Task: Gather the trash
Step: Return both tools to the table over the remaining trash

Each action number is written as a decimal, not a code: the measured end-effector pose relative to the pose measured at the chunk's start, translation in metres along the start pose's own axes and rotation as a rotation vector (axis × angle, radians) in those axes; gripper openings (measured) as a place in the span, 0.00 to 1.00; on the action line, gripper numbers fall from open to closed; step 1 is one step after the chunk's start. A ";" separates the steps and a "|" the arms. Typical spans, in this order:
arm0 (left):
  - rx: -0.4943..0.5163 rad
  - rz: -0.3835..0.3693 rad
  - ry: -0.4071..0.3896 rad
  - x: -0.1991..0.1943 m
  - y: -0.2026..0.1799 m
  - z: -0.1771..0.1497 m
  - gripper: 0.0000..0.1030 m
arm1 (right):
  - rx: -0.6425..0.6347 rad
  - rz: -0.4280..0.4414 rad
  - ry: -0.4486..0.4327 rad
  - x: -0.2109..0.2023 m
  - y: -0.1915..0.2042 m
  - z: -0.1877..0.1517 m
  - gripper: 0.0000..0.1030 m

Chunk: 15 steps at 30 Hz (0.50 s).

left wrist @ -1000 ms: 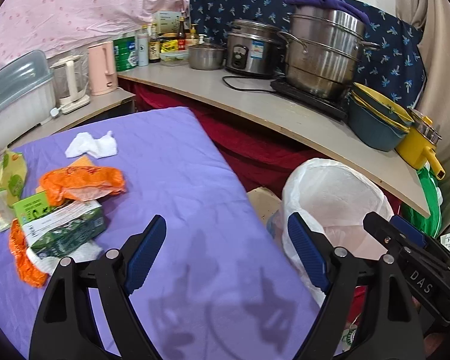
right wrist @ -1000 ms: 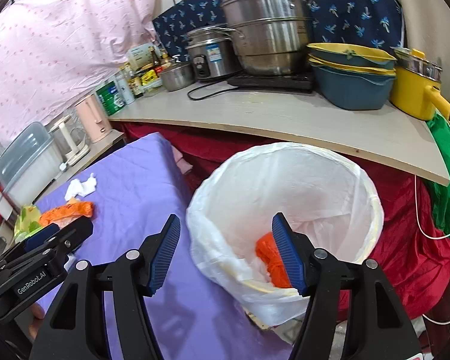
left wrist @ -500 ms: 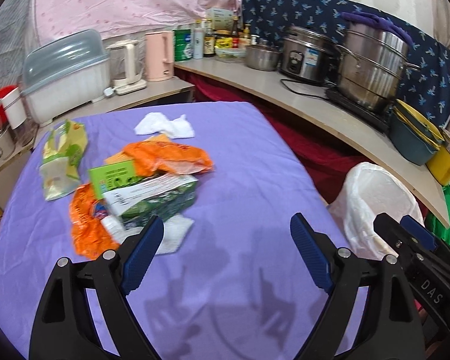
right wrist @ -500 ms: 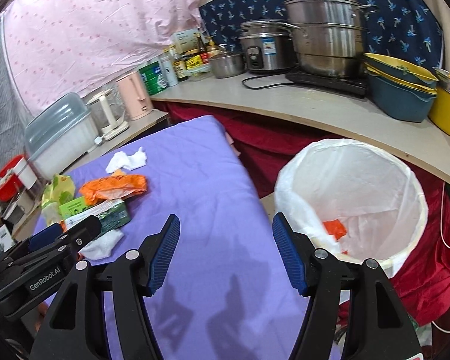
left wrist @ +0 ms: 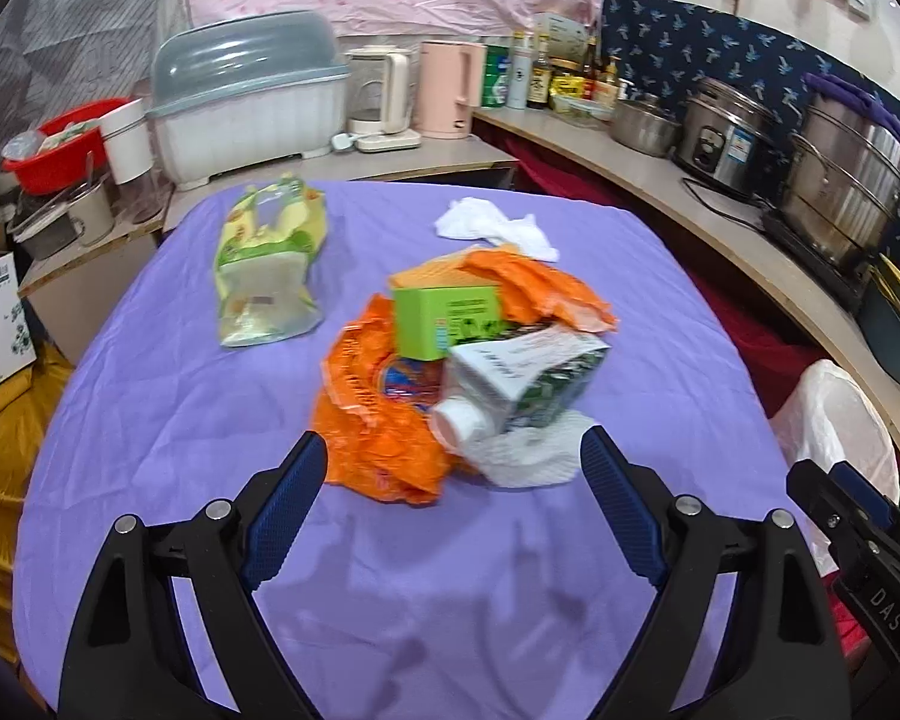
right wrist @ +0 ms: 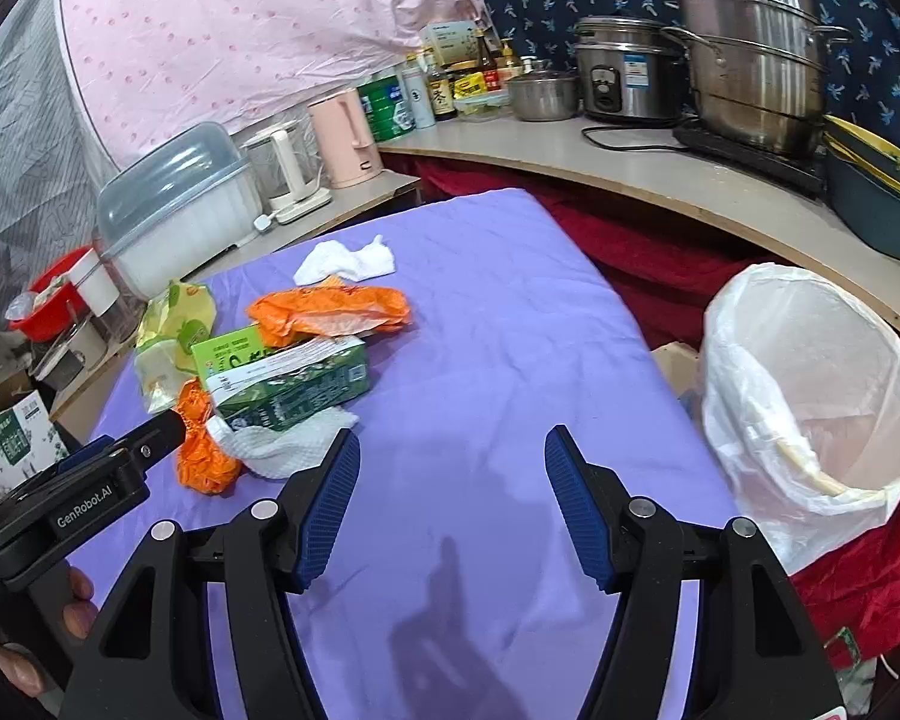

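Note:
A trash pile lies on the purple table point(left wrist: 150, 420): an orange wrapper point(left wrist: 378, 426), a green-and-white carton point(left wrist: 528, 372) point(right wrist: 288, 384), a small green box point(left wrist: 444, 318), a second orange bag point(right wrist: 330, 309), a white tissue point(left wrist: 528, 456) under the carton, a crumpled tissue point(left wrist: 492, 225) point(right wrist: 345, 261) farther back, and a yellow-green pouch point(left wrist: 267, 264). My left gripper point(left wrist: 453, 480) is open and empty, just short of the pile. My right gripper point(right wrist: 450, 480) is open and empty over bare cloth, right of the pile. The white-lined bin point(right wrist: 810, 390) stands beside the table's right edge.
A curved counter point(right wrist: 660, 174) behind holds steel pots point(right wrist: 750, 54), a rice cooker, bowls and bottles. A covered dish rack point(left wrist: 246, 102), kettles and a red basin point(left wrist: 60, 144) stand at the table's far left. A red cloth hangs below the counter.
Both grippers have swung left, away from the bin and toward the trash pile. The left gripper now faces the pile closely. The bin has shifted to the right edge of both views.

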<state>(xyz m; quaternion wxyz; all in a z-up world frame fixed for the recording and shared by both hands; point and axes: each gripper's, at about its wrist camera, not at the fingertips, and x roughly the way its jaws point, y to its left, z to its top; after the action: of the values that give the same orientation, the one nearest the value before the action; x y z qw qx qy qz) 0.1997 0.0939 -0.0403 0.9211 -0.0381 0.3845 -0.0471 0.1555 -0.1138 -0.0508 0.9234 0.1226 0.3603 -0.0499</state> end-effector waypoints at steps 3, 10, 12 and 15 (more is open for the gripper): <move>-0.025 0.012 0.002 0.001 0.017 0.001 0.80 | -0.012 0.011 0.010 0.006 0.014 -0.001 0.60; -0.071 0.044 0.010 0.009 0.056 0.005 0.80 | -0.053 0.029 0.031 0.022 0.047 0.001 0.60; -0.085 0.051 0.014 0.012 0.067 0.007 0.80 | -0.063 0.036 0.035 0.027 0.056 0.003 0.60; -0.099 0.064 0.016 0.015 0.082 0.008 0.80 | -0.070 0.049 0.044 0.034 0.067 0.005 0.60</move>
<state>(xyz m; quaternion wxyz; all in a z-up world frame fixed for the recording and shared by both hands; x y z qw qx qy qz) 0.2208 0.1734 -0.0540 0.9160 -0.0708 0.3949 0.0013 0.1964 -0.0502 -0.0576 0.9200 0.0999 0.3787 -0.0119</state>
